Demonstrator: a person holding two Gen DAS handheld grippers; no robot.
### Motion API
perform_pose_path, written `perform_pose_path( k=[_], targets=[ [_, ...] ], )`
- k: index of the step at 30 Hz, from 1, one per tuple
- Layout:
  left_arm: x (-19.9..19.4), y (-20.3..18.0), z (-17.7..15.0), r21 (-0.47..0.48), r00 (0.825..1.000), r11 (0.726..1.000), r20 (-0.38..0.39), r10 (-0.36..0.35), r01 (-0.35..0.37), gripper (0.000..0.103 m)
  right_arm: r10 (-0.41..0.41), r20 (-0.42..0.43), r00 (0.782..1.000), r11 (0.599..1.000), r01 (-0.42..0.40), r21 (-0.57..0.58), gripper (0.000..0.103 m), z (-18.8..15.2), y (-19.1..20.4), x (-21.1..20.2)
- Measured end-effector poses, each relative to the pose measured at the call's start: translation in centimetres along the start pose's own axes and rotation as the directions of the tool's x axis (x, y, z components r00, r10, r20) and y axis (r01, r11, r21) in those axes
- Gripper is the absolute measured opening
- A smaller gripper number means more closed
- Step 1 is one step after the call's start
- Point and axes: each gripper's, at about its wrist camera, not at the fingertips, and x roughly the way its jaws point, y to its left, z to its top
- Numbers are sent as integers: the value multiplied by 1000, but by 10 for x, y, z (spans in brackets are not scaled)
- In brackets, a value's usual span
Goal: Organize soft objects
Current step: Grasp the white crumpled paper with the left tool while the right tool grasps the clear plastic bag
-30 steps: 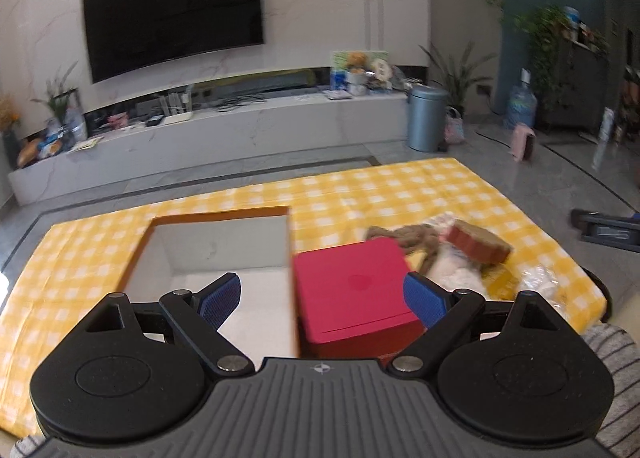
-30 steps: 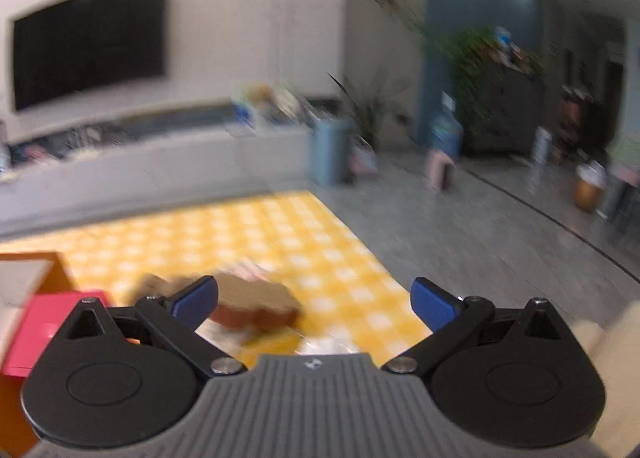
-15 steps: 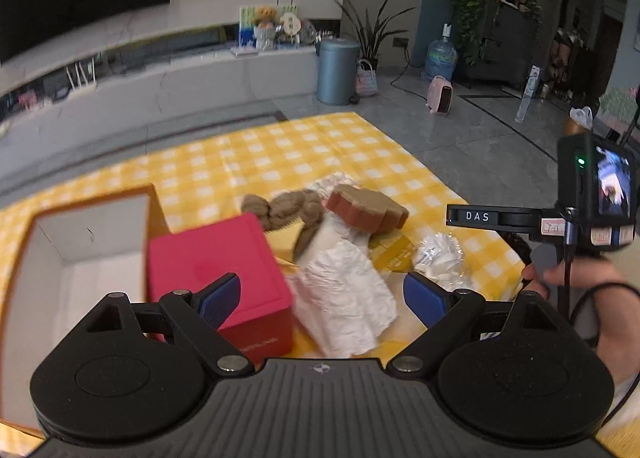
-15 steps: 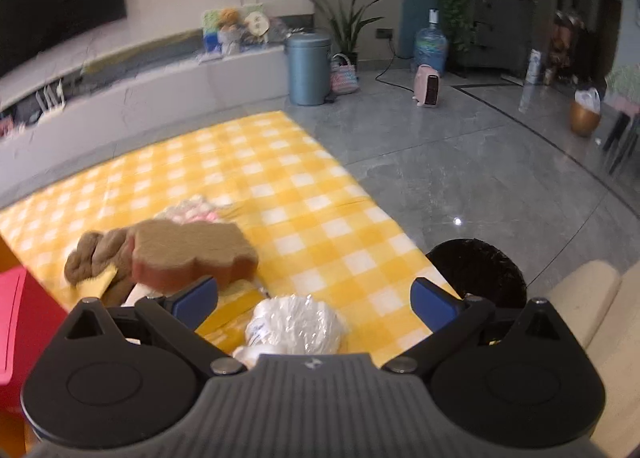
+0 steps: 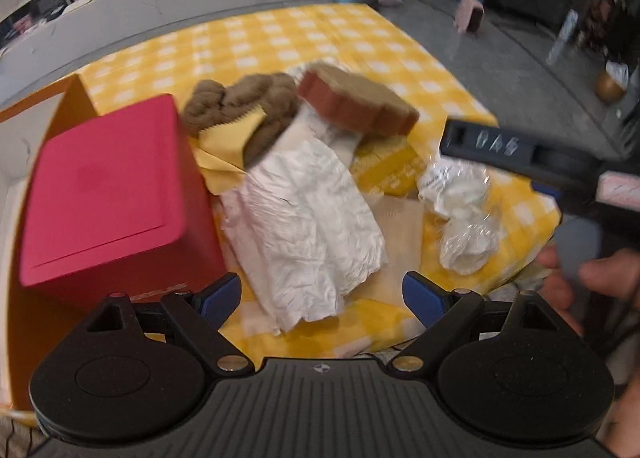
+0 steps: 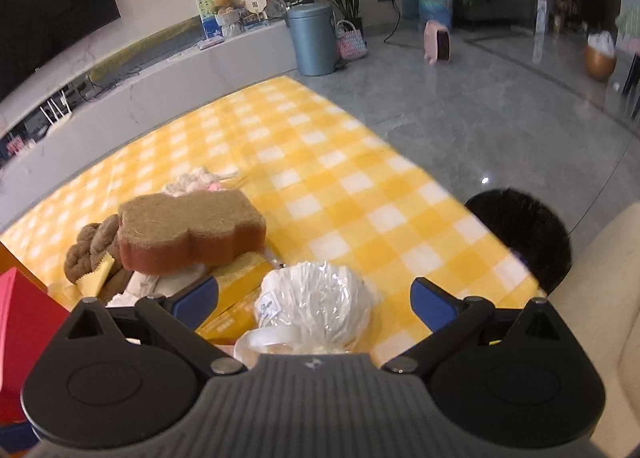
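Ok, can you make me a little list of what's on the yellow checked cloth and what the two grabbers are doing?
cloth: yellow checked cloth
red box: left of the pile
pile: brown sponge on top, brown yarn, white crumpled cloth, yellow packet
plastic bag: white stuff inside, nearest the right gripper
left gripper: open, holding nothing
right gripper: open, around the plastic bag

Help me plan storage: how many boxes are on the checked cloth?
2: a red box left of the soft pile, and an open orange box behind it. The pile may hide more.
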Motion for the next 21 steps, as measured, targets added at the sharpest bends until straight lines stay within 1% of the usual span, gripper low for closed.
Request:
perform_pose_path(
  k=[2, 4, 7, 9, 12, 13, 14, 15, 16, 17, 18, 19, 20, 21],
  targets=[
    [11, -4, 1, 2, 1000, 1000, -10, 13, -13, 103, 20, 9, 1000, 999, -20, 29, 100, 0, -5, -2],
    [23, -4, 6, -43, 999, 999, -30, 21, -23, 103, 40, 6, 999, 998, -40, 51, 100, -1, -10, -1],
    [42, -5, 11, -116, 998, 993, -58, 24, -30, 103, 49, -17, 999, 995, -48, 84, 100, -1, -15, 4],
    [54, -5, 15, -159, 995, 985, -76, 61, -72, 103, 54, -26, 998, 994, -51, 100, 100, -1, -17, 7],
    [68, -1, 18, -251, 987, 955, -76, 145, -160, 103, 58, -21, 998, 993, -55, 103, 100, -1, -18, 5],
    [72, 0, 19, -262, 982, 947, -94, 164, -183, 103, 59, -19, 998, 993, -57, 103, 100, -1, -18, 5],
    [76, 1, 19, -268, 979, 943, -113, 171, -196, 103, 60, -18, 998, 993, -58, 102, 100, -1, -17, 5],
    [76, 2, 19, -277, 978, 940, -119, 170, -197, 100, 59, -19, 998, 993, -57, 99, 100, -1, -18, 6],
    [74, 3, 18, -285, 979, 938, -108, 173, -197, 81, 57, -23, 998, 994, -54, 97, 100, -1, -17, 6],
    [71, 4, 16, -291, 979, 936, -92, 180, -200, 53, 54, -27, 998, 994, -51, 95, 100, -1, -17, 7],
    [68, 6, 15, -297, 979, 933, -80, 188, -204, 41, 51, -30, 998, 994, -48, 95, 100, 0, -16, 8],
    [64, 10, 15, -305, 982, 933, -68, 177, -189, 23, 48, -29, 998, 995, -45, 94, 100, 0, -16, 9],
    [60, 14, 14, -310, 987, 937, -57, 151, -162, 20, 42, -28, 999, 995, -39, 91, 100, 0, -15, 9],
    [55, 16, 13, -288, 989, 946, -49, 141, -149, 17, 33, -28, 999, 996, -31, 83, 100, 1, -13, 9]
  ],
)
